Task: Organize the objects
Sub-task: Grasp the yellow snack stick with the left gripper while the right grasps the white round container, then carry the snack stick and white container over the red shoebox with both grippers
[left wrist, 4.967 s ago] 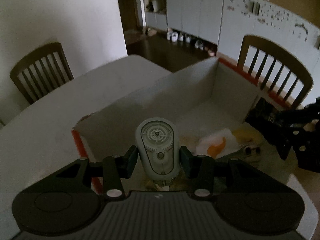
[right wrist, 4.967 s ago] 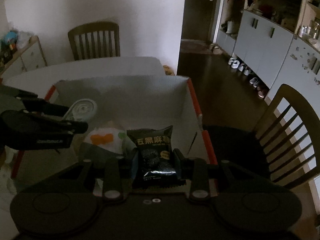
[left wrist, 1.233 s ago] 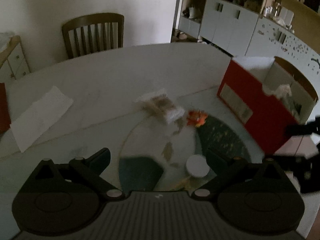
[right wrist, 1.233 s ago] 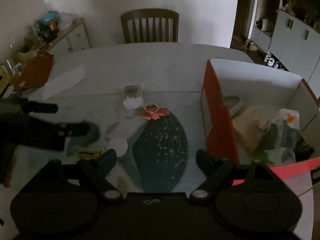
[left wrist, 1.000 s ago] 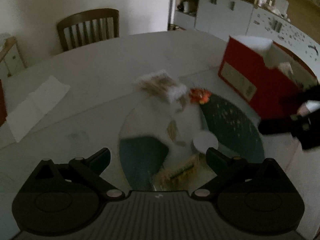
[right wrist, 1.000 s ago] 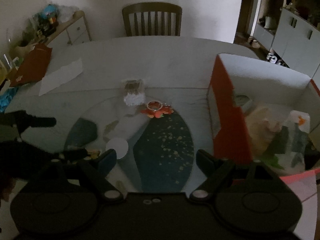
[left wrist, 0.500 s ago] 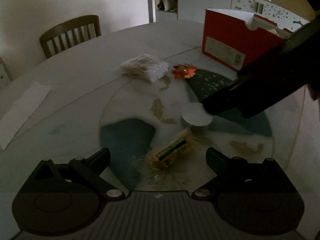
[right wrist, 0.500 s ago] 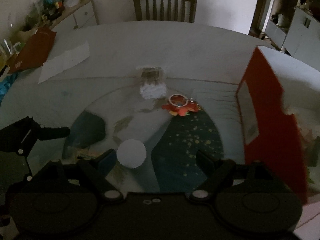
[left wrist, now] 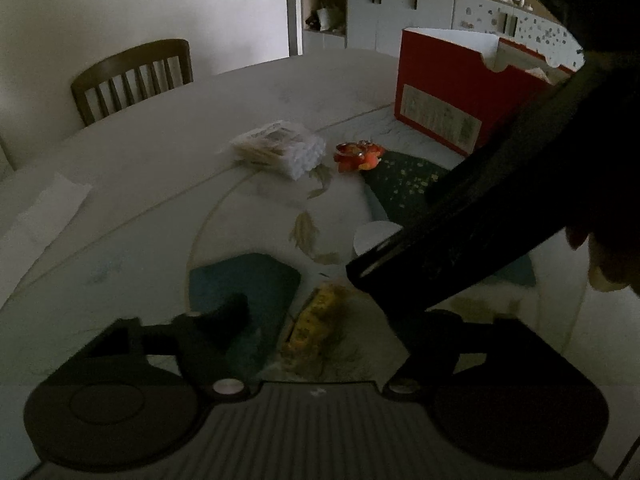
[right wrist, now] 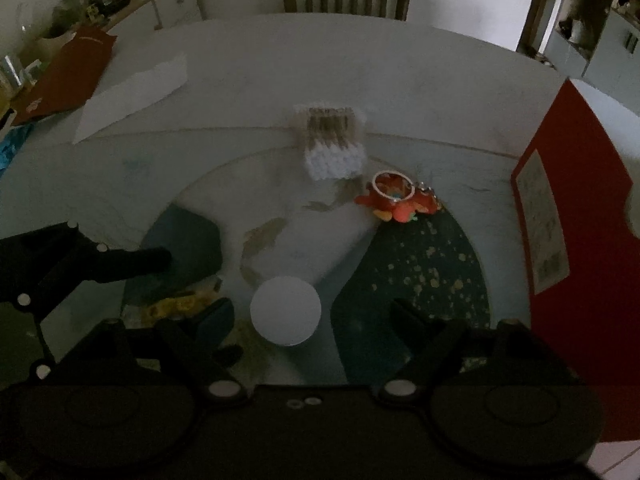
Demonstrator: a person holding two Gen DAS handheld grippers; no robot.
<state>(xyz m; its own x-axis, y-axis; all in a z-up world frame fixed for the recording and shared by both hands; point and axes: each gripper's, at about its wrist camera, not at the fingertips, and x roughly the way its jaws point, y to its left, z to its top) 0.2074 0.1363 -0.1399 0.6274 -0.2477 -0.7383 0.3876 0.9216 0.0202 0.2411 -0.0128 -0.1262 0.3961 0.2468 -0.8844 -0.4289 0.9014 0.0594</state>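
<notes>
The left gripper hangs low over a small yellow packet that lies on the table. Its jaws have just been closing, and the packet sits between them, but I cannot tell if the pads press on it yet. To do this well, I think the jaws should squeeze the packet across its short sides and only then lift, so it does not slip. The right gripper has its jaws wide apart and holds nothing. A white round lid or cap lies between its fingers on the table, so that looks like its next pick. It should come straight down and not bump the other gripper, which is very close. A bundle of cotton swabs and an orange keychain toy lie farther back on the table, near each other. The red box stands at the right side. Its top is open, and something pale shows at its rim, but from here I cannot tell what is in it.
</notes>
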